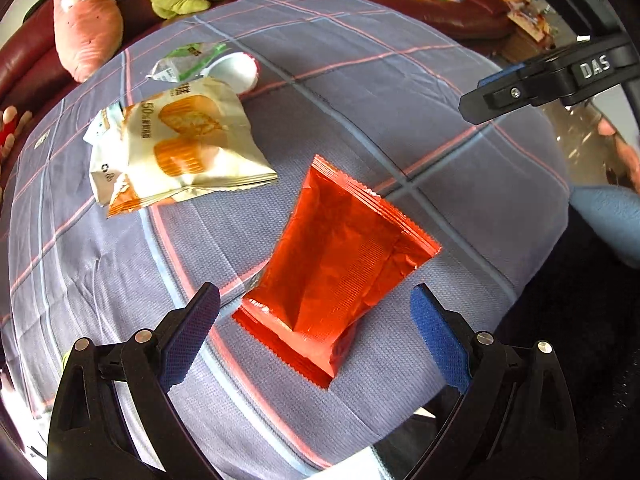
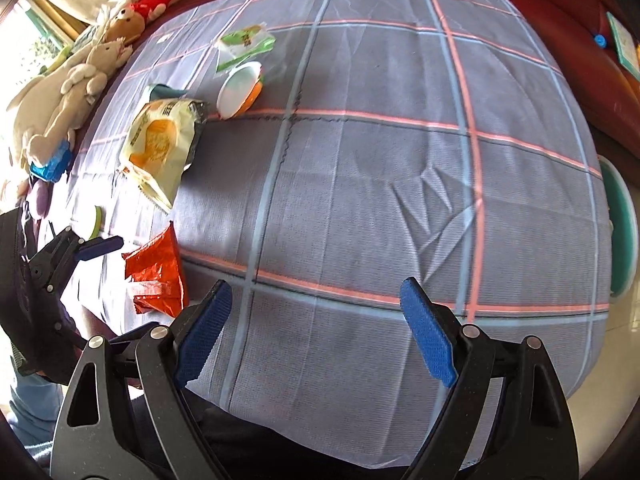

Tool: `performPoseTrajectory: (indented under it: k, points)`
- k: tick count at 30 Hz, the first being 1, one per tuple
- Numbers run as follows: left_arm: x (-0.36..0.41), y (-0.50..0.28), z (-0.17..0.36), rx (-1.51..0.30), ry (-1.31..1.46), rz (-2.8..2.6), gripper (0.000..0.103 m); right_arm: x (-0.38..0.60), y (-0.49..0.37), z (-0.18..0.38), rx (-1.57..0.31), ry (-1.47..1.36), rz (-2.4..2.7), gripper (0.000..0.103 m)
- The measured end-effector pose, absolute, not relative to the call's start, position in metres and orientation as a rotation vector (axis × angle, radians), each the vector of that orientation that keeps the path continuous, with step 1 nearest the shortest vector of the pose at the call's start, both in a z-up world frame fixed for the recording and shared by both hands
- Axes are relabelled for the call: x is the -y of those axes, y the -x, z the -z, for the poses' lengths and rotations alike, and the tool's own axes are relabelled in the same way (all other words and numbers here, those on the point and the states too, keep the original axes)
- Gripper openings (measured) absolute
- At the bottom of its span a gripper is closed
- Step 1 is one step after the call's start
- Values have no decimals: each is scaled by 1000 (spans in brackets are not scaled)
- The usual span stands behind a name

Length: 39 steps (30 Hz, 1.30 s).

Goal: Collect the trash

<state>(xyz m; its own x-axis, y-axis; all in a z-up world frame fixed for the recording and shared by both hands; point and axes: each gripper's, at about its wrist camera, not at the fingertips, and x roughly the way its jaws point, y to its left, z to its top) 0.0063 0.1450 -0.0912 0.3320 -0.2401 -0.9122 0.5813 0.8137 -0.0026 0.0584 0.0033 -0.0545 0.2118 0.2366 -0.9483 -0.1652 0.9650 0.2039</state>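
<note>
The red wrapper point(image 1: 340, 264) lies just ahead of the left gripper point(image 1: 316, 332), between its wide, empty fingers, long axis slanting across; the right gripper point(image 2: 316, 332), also wide and empty, hovers farther off.

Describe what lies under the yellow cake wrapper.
Under the cake wrapper a second, pale wrapper sticks out at its edge, on the checked cloth. The rest underneath is hidden.

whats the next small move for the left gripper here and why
Probably lower the left gripper straight down and close on the red wrapper. Its jaws stand open with the wrapper lying flat on the checked cloth right between and just ahead of the fingers, nothing held yet. The right gripper is open over bare cloth, farther from any trash.
</note>
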Motion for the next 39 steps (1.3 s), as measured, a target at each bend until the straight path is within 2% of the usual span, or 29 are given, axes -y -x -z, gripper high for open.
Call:
performPoseTrajectory:
  k: [3,4,5,6,8,9,22,30,39]
  points:
    - [-142,-11,98,-1105,-340,549,95,-8,-59,56,-1338,-54,-280,82]
    - [-142,-12,100,-1101,-324,549,92,-9,-60,57,-1341,-52,-278,82]
    - [-145,-14,102,-1106,-301,550,74,-10,-60,57,-1342,-50,-277,82]
    - [-146,-15,101,-1094,-293,532,61,-11,-61,57,-1344,-47,-276,82]
    - [-153,-18,97,-1098,-223,532,48,-15,-64,58,-1347,-37,-278,82]
    - [-159,-21,94,-1099,-176,528,46,-17,-66,58,-1347,-32,-279,82]
    - [-249,-38,35,-986,86,342,45,-83,-125,39,-1296,-3,-392,82]
    - [-300,-79,38,-991,234,205,45,-135,-164,49,-1318,-92,-472,82]
    - [-306,-118,52,-1033,271,162,45,-158,-189,69,-1347,-136,-494,82]
